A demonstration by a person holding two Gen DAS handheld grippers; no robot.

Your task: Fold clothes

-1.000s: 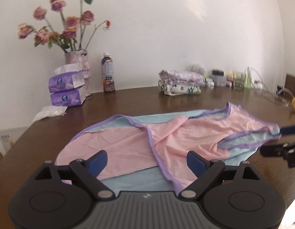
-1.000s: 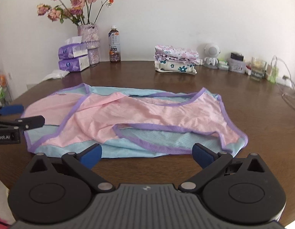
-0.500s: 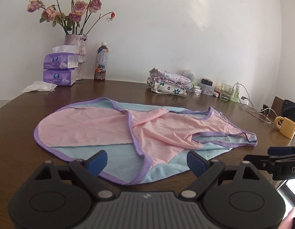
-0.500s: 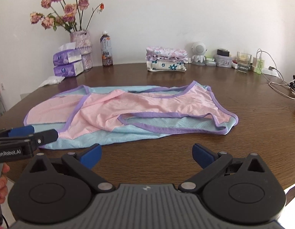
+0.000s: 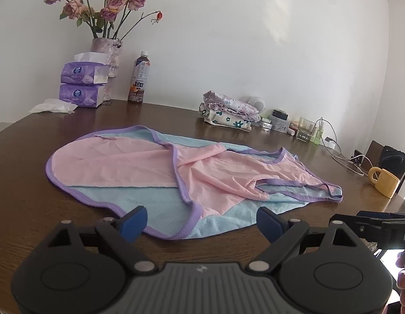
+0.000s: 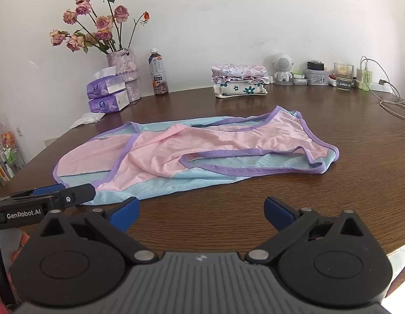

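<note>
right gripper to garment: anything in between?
Nothing: only bare table between the right gripper and the garment's near edge, seen in the right wrist view. Jaws open. The left gripper sits off to the side, at the garment's corner.

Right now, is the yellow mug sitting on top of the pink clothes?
No, the yellow mug stands on the bare table, apart from the pink garment.

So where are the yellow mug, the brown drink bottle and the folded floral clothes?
Yellow mug (image 5: pixel 384 182), left wrist view, its side.
Brown drink bottle (image 6: pixel 158 74), right wrist view, its label.
Folded floral clothes (image 6: pixel 239 80), right wrist view, the stack's front.
</note>
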